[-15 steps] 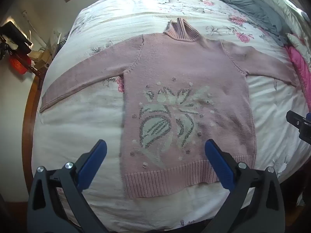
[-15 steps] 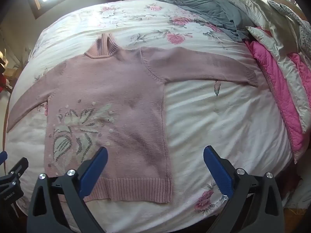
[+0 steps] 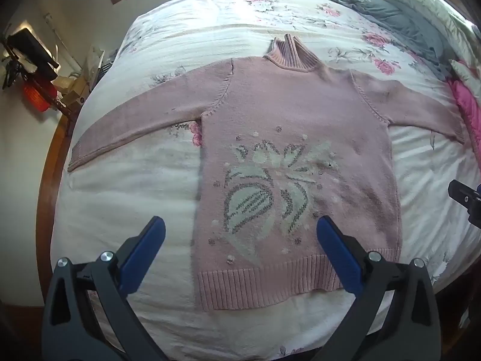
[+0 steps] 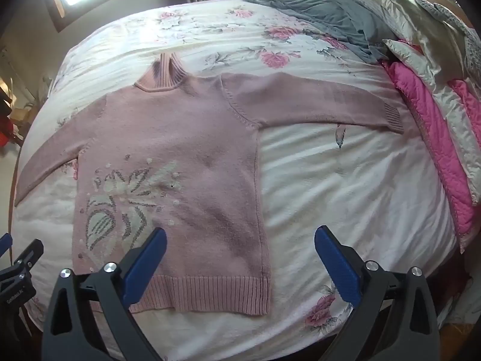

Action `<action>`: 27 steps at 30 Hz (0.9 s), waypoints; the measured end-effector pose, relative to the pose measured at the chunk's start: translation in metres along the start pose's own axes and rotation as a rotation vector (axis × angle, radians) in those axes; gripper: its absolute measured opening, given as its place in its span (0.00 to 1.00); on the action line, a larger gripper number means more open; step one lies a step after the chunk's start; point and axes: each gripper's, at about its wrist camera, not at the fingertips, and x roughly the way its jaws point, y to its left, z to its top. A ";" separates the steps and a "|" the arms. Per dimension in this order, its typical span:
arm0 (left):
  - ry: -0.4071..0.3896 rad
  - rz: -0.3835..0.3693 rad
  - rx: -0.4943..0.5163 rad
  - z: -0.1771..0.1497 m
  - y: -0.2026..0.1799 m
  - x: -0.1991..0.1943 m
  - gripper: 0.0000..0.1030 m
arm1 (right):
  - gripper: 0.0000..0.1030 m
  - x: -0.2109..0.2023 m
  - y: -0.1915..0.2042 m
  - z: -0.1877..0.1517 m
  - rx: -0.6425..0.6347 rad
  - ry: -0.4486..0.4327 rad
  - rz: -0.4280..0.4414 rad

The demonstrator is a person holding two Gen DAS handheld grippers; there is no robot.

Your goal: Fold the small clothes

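A small pink knitted sweater (image 3: 300, 126) (image 4: 186, 138) with a pale flower pattern lies flat and face up on the bed, both sleeves spread out sideways, collar pointing away. My left gripper (image 3: 240, 240) hovers open above the ribbed hem's left part, holding nothing. My right gripper (image 4: 240, 246) hangs open above the hem's right corner and the bare sheet beside it. Part of the right gripper's body (image 3: 466, 201) shows at the right edge of the left wrist view, and part of the left gripper's body (image 4: 18, 267) shows at the left edge of the right wrist view.
The bed has a white floral duvet (image 3: 126, 210) (image 4: 354, 186). Grey cloth (image 4: 324, 15), pale pillows (image 4: 399, 9) and a pink quilt (image 4: 433, 132) pile along the right side. A wooden bed frame (image 3: 48, 186) and a cluttered bedside stand (image 3: 39, 90) sit on the left.
Both views have shifted only slightly; the sweater lies as before and both grippers stay open.
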 end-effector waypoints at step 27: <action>-0.013 0.013 -0.015 0.001 0.001 0.002 0.97 | 0.96 0.006 0.005 0.005 -0.014 -0.006 0.008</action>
